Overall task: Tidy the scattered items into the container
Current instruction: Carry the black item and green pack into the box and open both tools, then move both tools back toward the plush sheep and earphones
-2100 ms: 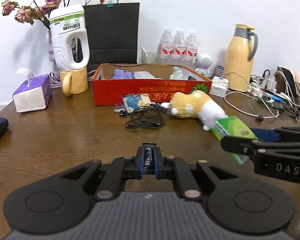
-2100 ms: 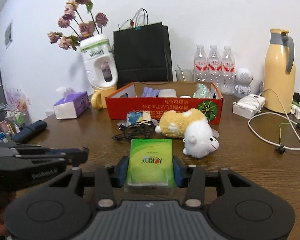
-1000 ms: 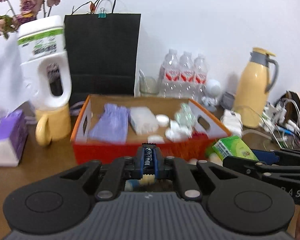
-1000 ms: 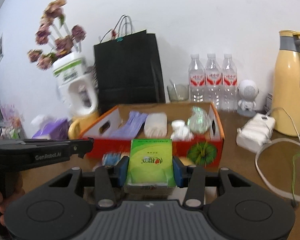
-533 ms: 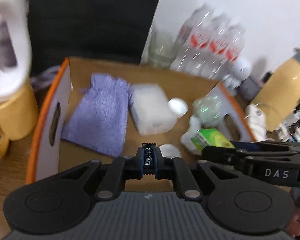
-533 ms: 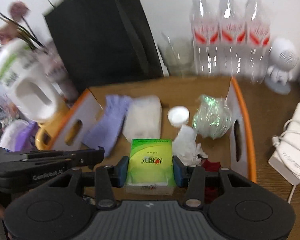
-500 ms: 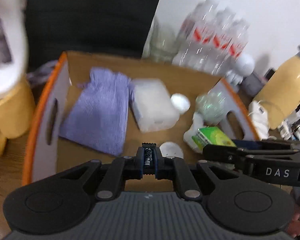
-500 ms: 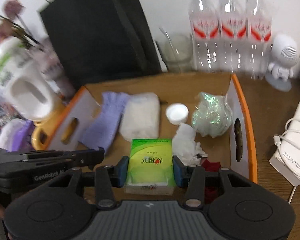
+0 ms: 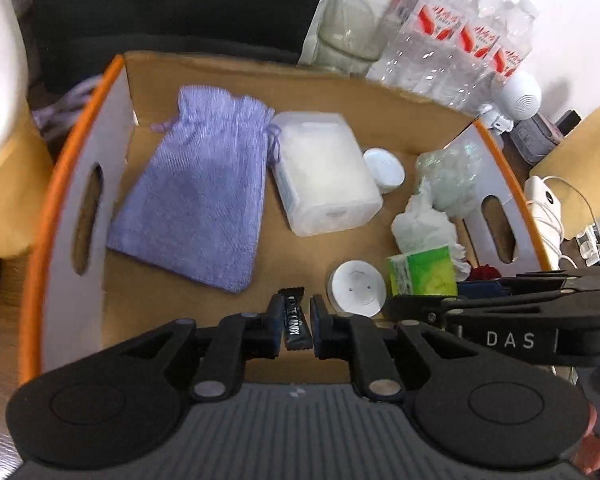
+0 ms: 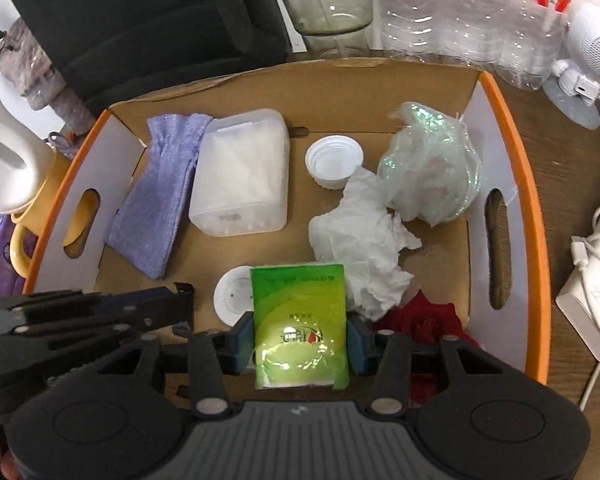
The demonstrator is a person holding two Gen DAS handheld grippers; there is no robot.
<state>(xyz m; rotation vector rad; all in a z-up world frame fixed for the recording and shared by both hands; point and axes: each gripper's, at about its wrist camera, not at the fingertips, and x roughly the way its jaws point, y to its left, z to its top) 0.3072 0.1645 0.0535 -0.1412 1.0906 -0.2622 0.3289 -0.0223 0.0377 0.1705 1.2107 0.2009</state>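
Both grippers hang over the near half of the orange-rimmed cardboard box point(image 10: 518, 168) for drop-off: right gripper point(image 10: 300, 338) clenched on a green tissue pack point(image 10: 298, 320), left gripper point(image 9: 296, 322) parted, small black candy bar point(image 9: 296, 320) loose between its fingers, apparently just let go.

Box point(image 10: 516, 184): on the worktop point(image 10: 572, 160), bottles point(image 10: 472, 20) and a glass point(image 10: 328, 0) behind its far wall.
Left side of box: pouch point(image 10: 160, 196), with the plastic case point(image 10: 240, 176) just right of it.
Far middle: cap point(image 10: 334, 160).
Right side: crumpled wrap point(image 10: 432, 168), wadded tissue point(image 10: 364, 236) before it.
Near edge: round disc point(image 9: 358, 288), candy bar point(image 9: 296, 324) left of it, tissue pack point(image 10: 300, 320) right of it.
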